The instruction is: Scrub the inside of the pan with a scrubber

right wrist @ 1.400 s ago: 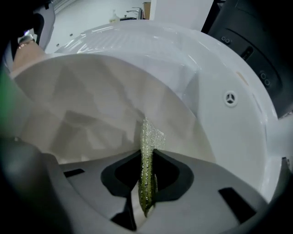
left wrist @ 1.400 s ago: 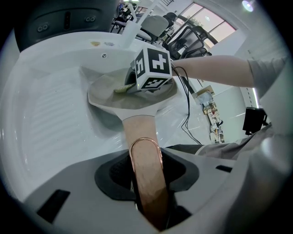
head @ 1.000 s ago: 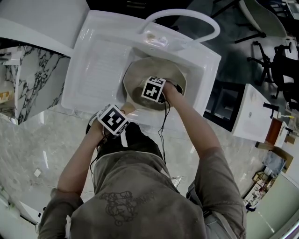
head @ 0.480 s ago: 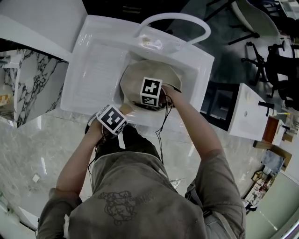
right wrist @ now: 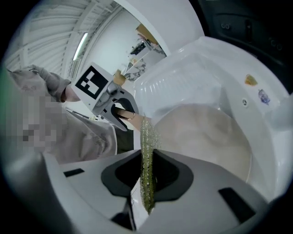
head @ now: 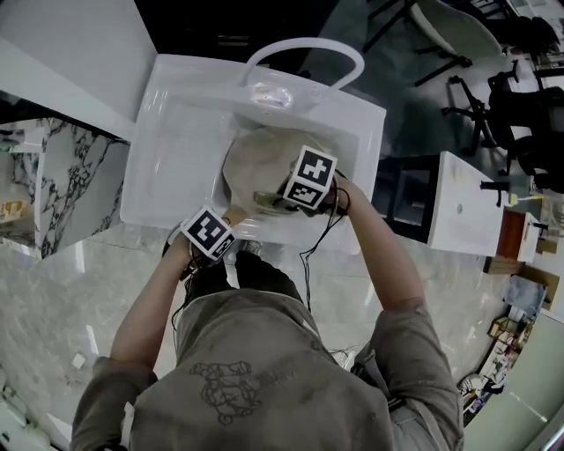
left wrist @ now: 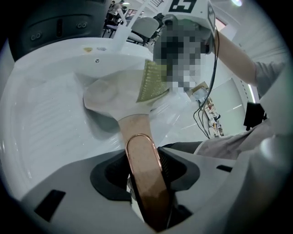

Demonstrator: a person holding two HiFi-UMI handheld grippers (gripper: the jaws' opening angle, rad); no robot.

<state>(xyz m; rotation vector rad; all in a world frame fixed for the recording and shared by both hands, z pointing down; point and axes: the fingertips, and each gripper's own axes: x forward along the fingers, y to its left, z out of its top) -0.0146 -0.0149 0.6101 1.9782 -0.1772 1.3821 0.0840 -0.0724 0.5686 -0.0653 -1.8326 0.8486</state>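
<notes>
Two jaws of our left gripper hold the smooth beige, copper-edged pan handle, and they have just loosened slightly. The round matte pan lies in the glossy white sink, with its handle pointing back toward us. The jaws of our right gripper clamp the thin, glittery green mesh scrubber edge-on, lengthwise along them, over the pan.

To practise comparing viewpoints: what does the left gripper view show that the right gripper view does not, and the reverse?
Left only: the broad green face of the scrubber and the right marker cube. Right only: the scrubber edge-on in the right claw, and the left marker cube. Both: the pan in the white sink, its pan handle clamped in the left claw.
</notes>
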